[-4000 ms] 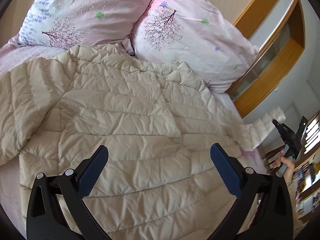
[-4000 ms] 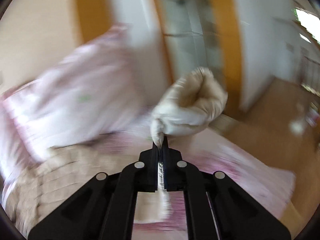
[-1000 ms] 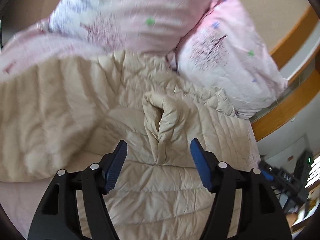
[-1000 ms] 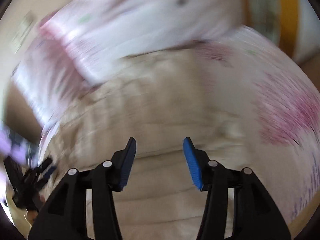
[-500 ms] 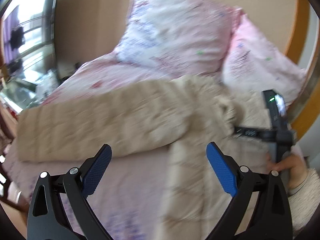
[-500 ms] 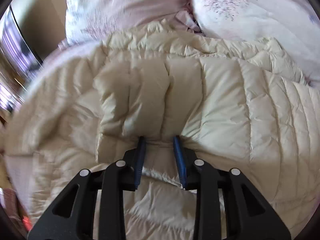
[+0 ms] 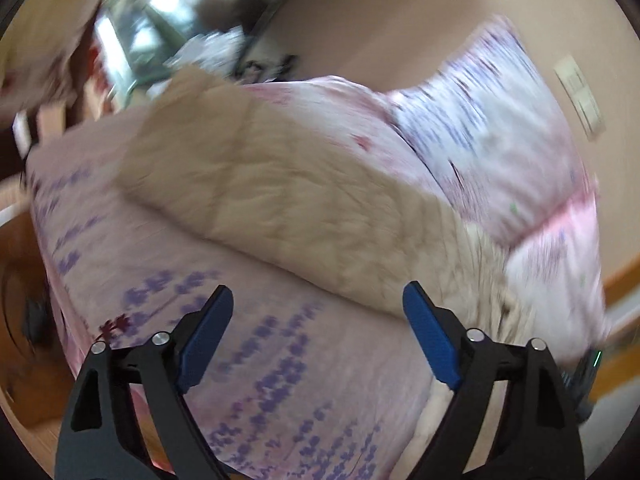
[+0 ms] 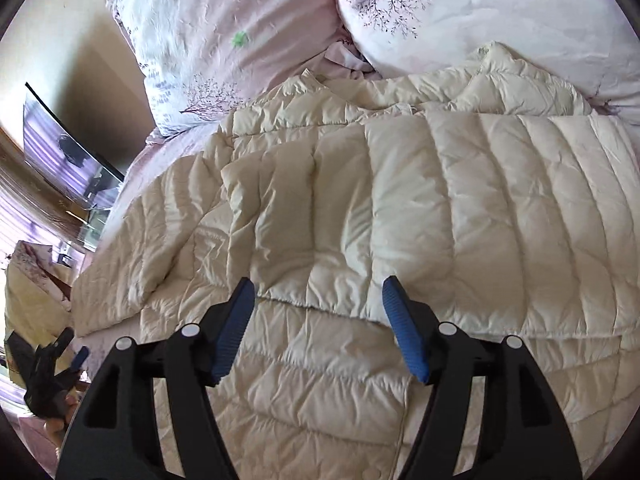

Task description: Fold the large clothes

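Note:
A cream quilted down jacket (image 8: 400, 208) lies spread on the bed, its right sleeve (image 8: 460, 216) folded across the body. My right gripper (image 8: 318, 316) is open and empty, just above the folded sleeve's cuff edge. In the blurred left wrist view the jacket's other sleeve (image 7: 272, 200) stretches flat across the pink sheet (image 7: 280, 360). My left gripper (image 7: 316, 332) is open and empty, over the sheet below that sleeve. The left gripper also shows at the lower left of the right wrist view (image 8: 60, 360).
Two pink floral pillows (image 8: 248, 32) (image 8: 500, 12) lie against the wall behind the jacket collar. A glass cabinet (image 8: 68, 160) stands left of the bed. The bed's left edge and wooden floor (image 7: 16, 264) show in the left wrist view.
My right gripper has let go of the folded sleeve and opened, drawing back slightly. My left gripper has swung left, toward the outstretched left sleeve.

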{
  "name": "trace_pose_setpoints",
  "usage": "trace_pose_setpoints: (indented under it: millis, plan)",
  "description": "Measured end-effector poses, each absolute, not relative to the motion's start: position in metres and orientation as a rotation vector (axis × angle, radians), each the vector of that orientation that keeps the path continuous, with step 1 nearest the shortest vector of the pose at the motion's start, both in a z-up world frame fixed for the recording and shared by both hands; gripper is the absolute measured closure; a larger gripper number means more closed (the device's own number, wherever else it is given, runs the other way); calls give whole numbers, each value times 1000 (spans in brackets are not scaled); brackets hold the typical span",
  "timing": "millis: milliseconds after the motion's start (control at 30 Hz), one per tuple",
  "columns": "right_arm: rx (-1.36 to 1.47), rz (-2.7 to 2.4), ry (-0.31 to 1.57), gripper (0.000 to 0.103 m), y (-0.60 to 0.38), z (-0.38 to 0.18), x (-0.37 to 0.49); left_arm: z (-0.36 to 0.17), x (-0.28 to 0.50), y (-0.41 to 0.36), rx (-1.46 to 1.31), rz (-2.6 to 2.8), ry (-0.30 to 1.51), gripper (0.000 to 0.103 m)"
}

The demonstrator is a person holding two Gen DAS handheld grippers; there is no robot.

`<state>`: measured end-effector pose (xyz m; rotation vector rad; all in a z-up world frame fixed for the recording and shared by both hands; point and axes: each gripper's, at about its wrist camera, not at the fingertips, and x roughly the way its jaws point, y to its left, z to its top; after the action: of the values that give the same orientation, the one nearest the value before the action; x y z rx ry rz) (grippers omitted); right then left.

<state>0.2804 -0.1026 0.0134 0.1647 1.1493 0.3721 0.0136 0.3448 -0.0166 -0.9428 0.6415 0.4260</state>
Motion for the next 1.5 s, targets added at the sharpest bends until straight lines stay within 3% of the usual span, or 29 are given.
trace_pose_setpoints:
  millis: [200, 333, 400, 467, 667, 900, 1100, 1333, 1500]
  plan:
    - [174, 381, 1155, 36, -106, 12, 277, -24, 11, 371, -1054, 521, 592, 22]
    - [174, 382, 1157, 36, -109, 11, 274, -28, 12, 393, -1148, 570, 547, 32]
    - [171, 384, 1155, 36, -112, 12, 273, -29, 12, 402, -1167, 601, 540, 42]
    - [165, 386, 1151, 36, -114, 13, 271, -31, 16, 409, -1157, 629, 556, 62]
    - [172, 390, 1141, 36, -125, 16, 265, -41, 20, 431, -1197, 656, 580, 101]
    - [175, 373, 1130, 36, -141, 20, 261, -23, 24, 433, -1148, 602, 482, 103]
    - [182, 358, 1134, 36, -149, 17, 261, 46, 46, 399, -985, 409, 360, 103]
    - [166, 362, 1104, 36, -153, 27, 253, 135, 111, 297, -771, 66, 305, 103]
    - [166, 331, 1069, 33, -168, 37, 249, 156, 154, 209, -666, -170, 340, 103]
